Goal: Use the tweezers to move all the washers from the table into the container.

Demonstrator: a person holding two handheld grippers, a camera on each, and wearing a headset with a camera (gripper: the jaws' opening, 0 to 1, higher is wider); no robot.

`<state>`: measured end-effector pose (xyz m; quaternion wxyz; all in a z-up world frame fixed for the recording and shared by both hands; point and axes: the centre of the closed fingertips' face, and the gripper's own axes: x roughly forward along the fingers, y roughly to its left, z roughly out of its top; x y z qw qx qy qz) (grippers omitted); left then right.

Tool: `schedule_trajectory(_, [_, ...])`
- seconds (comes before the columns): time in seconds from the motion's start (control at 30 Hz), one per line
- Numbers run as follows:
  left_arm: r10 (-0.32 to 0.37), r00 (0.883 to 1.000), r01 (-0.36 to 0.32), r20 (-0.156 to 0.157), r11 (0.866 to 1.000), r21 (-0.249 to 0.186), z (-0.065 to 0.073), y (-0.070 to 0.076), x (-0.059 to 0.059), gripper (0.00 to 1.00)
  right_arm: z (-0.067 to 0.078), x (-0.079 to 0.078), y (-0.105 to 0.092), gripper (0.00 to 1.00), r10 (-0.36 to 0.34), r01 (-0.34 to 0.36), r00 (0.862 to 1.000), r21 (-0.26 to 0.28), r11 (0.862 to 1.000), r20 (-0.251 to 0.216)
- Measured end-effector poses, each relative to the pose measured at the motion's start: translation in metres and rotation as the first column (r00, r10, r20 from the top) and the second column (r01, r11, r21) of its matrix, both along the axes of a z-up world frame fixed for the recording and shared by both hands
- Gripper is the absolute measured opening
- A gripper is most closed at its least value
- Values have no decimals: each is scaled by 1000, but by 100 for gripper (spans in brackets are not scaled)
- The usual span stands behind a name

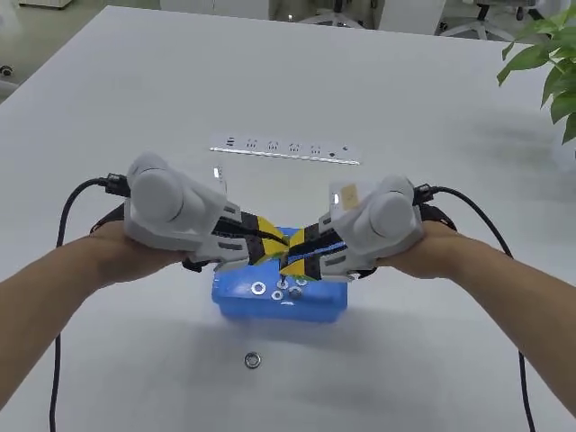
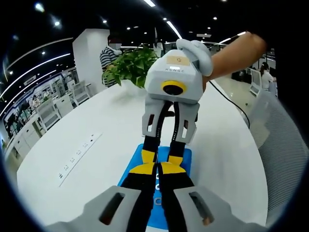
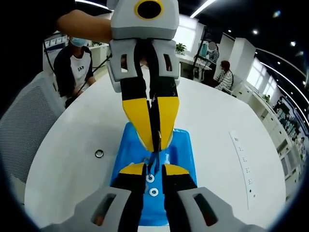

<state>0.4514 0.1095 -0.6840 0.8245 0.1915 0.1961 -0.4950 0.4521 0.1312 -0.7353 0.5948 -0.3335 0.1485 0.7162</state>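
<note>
My two grippers meet tip to tip above the blue container [image 1: 236,304]. The thin blue tweezers [image 3: 153,162] run between the jaws of my right gripper [image 3: 153,170] up to the closed yellow jaws of my left gripper [image 3: 155,145]. Both pairs of jaws look pressed on the tweezers. In the head view the left gripper [image 1: 281,243] comes in from the left and the right gripper [image 1: 290,263] from the right. Several washers [image 1: 277,293] lie inside the container. One washer [image 1: 252,360] lies on the white table in front of it, also visible in the right gripper view [image 3: 99,153].
A white power strip [image 1: 283,148] lies on the table behind the container. A green plant [image 1: 549,63] reaches in at the far right. Cables trail from both grippers. People sit at desks in the background.
</note>
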Motion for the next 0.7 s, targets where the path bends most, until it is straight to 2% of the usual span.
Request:
schedule_trajectory(0.1, [17, 1000, -17, -6, 1000, -21, 7, 0, -1, 6, 5, 0, -2, 18, -22, 22, 1000, 8, 1000, -15])
schedule_trajectory(0.3, [34, 999, -35, -10, 999, -37, 16, 3, -4, 6, 13, -3, -7, 25, -68, 68, 997, 11, 998, -42])
schedule_trajectory(0.37, [39, 999, -40, -21, 998, -46, 19, 3, -6, 6, 17, -4, -9, 28, -89, 90, 994, 16, 996, -58])
schedule_trajectory(0.5, [53, 998, -53, -16, 998, -34, 22, 8, -9, 6, 23, -7, -16, 32, -116, 118, 991, 24, 993, -70])
schedule_trajectory(0.7, [84, 996, -84, -27, 996, -25, 28, 15, -11, 6, 31, -12, -26, 39, -149, 153, 984, 34, 988, -93])
